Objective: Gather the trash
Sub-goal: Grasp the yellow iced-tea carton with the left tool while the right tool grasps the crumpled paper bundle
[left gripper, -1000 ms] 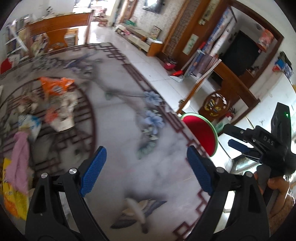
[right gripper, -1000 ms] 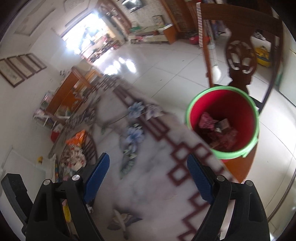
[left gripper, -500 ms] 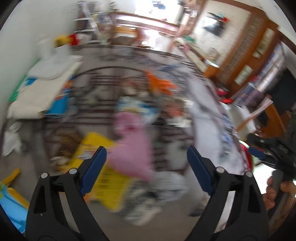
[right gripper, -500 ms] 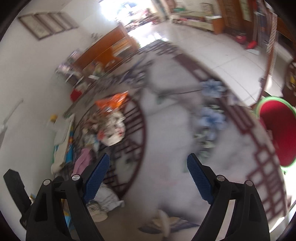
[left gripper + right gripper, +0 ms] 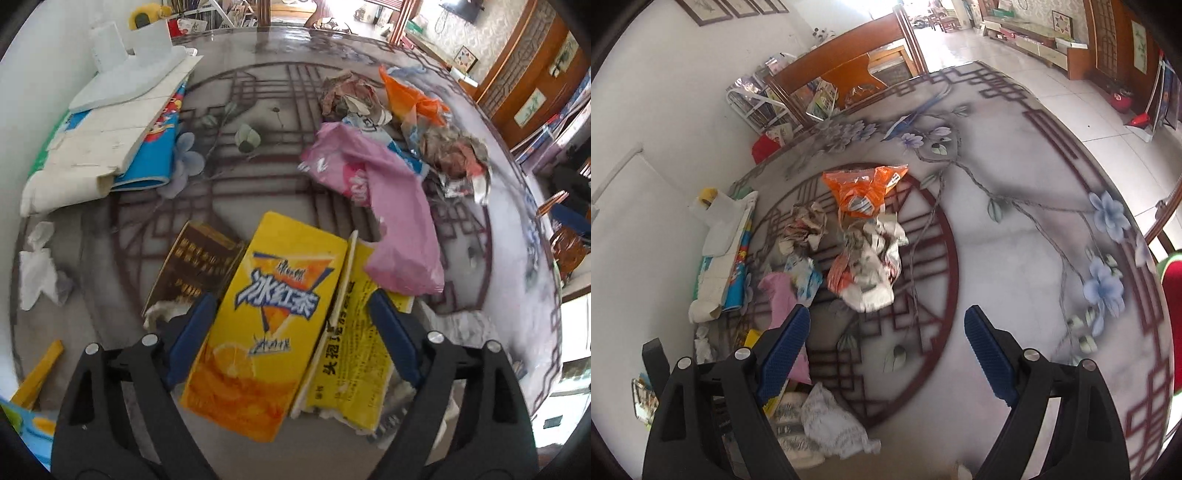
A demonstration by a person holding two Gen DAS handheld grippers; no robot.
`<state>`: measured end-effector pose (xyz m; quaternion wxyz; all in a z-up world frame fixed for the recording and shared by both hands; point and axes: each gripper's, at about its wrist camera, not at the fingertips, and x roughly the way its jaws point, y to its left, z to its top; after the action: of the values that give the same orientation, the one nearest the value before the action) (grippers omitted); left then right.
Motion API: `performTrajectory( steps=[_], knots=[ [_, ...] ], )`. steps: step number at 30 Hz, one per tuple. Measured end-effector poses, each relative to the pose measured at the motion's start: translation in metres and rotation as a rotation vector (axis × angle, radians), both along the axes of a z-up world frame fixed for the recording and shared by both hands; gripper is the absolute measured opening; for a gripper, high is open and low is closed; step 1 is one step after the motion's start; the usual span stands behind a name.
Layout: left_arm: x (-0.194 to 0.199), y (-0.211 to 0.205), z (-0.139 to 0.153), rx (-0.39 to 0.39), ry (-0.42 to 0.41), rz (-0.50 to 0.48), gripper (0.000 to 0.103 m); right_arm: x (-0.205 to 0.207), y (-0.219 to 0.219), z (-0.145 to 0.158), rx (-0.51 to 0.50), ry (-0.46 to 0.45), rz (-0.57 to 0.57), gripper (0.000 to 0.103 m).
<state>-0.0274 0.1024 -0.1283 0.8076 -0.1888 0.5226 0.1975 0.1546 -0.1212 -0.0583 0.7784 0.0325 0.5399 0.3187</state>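
My left gripper (image 5: 291, 332) has just been narrowing yet gapes open astride the yellow iced-tea carton (image 5: 266, 321), lying flat near me, long axis near-to-far, top tilted far-right; closing now may snag the yellow wrapper (image 5: 354, 354) touching its right; my right gripper (image 5: 886, 347) hangs open, empty.

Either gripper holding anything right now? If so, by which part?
Nothing held. The left gripper has open jaws straddling the flattened yellow iced-tea carton on the patterned table, pads not pressing. The right gripper is open over bare tabletop.
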Motion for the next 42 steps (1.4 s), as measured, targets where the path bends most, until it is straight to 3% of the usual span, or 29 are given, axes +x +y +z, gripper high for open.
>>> performTrajectory(
  steps=[7, 10, 11, 13, 15, 18, 21, 26, 31, 36, 42],
  knots=[
    [0.010, 0.011, -0.007, -0.044, -0.003, 0.025, 0.083, 0.033, 0.053, -0.030, -0.044, 0.068, 0.021, 0.083],
    [0.006, 0.011, -0.006, -0.058, -0.009, 0.032, 0.083, 0.042, 0.075, -0.053, -0.107, 0.089, 0.042, 0.083],
    [0.011, 0.014, -0.008, -0.064, -0.009, 0.033, 0.083, 0.045, 0.079, -0.063, -0.128, 0.109, 0.047, 0.081],
    [0.012, 0.012, -0.008, -0.081, -0.017, 0.027, 0.083, 0.046, 0.079, -0.072, -0.112, 0.144, 0.053, 0.064],
    [0.016, 0.007, -0.009, -0.099, -0.027, 0.002, 0.083, 0.043, 0.073, -0.068, -0.069, 0.134, 0.065, 0.047],
    [0.024, -0.004, -0.012, -0.166, -0.050, -0.030, 0.083, 0.033, 0.063, -0.048, -0.107, 0.013, 0.094, 0.043],
    [0.032, -0.016, -0.015, -0.211, -0.059, -0.061, 0.083, 0.024, 0.038, -0.028, -0.092, -0.058, 0.101, 0.043],
    [0.037, -0.026, -0.007, -0.145, -0.034, -0.094, 0.083, 0.005, -0.008, -0.010, -0.079, -0.089, 0.069, 0.043],
    [0.028, -0.023, 0.002, -0.046, 0.005, -0.111, 0.083, -0.017, -0.047, -0.008, -0.076, -0.076, 0.010, 0.044],
    [0.017, -0.023, -0.003, -0.044, 0.050, -0.124, 0.083, -0.032, -0.070, -0.014, -0.049, -0.031, -0.053, 0.045],
    [0.024, -0.041, -0.011, -0.065, 0.037, -0.180, 0.083, -0.041, -0.085, -0.007, -0.030, -0.027, -0.099, 0.046]
  ],
)
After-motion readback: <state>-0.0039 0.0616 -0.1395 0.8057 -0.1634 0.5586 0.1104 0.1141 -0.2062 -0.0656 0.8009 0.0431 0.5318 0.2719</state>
